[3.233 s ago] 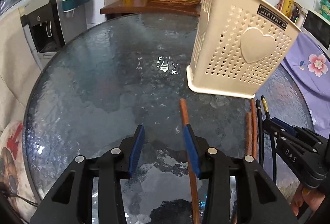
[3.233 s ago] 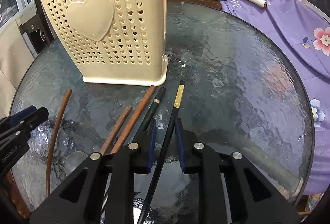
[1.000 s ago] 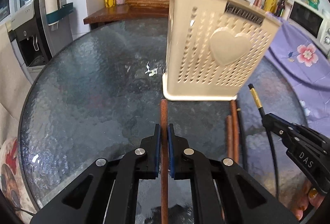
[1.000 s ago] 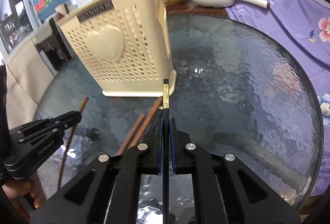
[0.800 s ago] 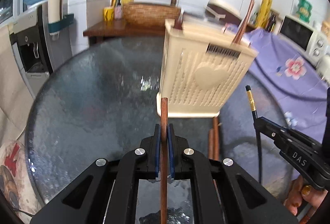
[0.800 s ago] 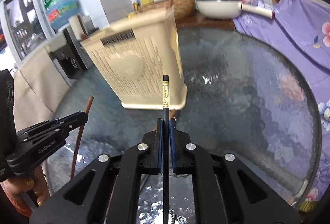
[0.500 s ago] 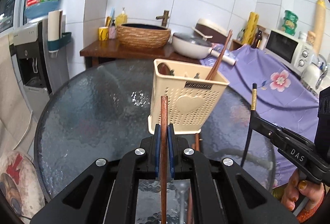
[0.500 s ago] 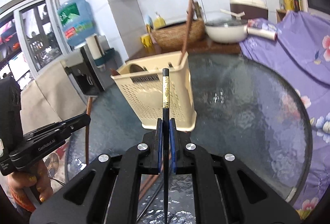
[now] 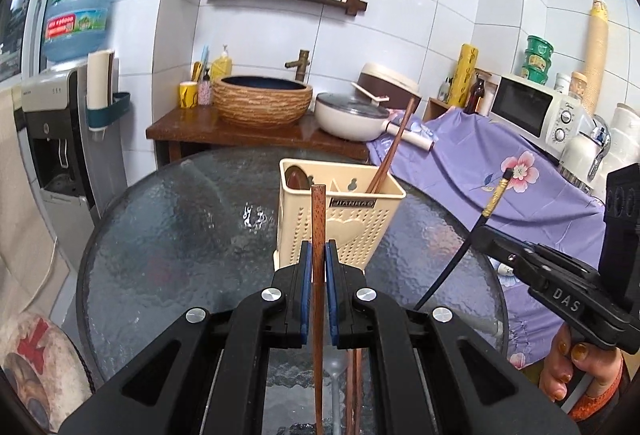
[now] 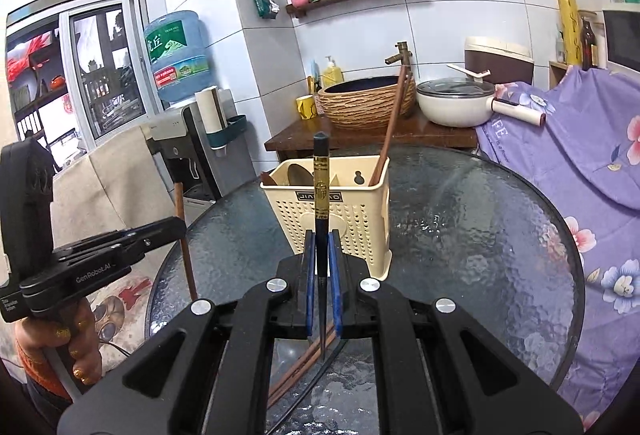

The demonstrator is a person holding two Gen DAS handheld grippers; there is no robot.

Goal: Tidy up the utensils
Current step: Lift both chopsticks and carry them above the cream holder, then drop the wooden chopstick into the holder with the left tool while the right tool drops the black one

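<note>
tiled kitchen corner; round textured glass table [image 9: 168,235] fills the foreground, its rim curving free on the near left side, with a water dispenser [image 9: 60,139] beyond that edge. past the far rim, a wooden counter [image 9: 240,133] with a woven basin [image 9: 262,101] and a white pan [image 9: 348,117]; purple floral cloth [image 9: 500,171] hangs along the right.

left gripper [image 9: 316,267] clenched on a brown wooden chopstick [image 9: 319,235], stick running straight ahead along the fingers, tip raised above the glass and overlapping the front wall of the cream perforated utensil basket [image 9: 340,223], which stands directly ahead. one brown chopstick [image 9: 390,147] leans out of the basket's right compartment; something brown and rounded sits in the left one.

right gripper [image 10: 319,267] clamped on a black chopstick with a gold band [image 10: 321,191], also aimed at the basket [image 10: 352,219], tip near its front rim. from the left wrist view this gripper [image 9: 480,235] sits off to the right, well apart from the basket.

loose chopsticks [image 10: 304,363] lie on the glass below the right gripper's jaws. bare glass left and right of the basket.
</note>
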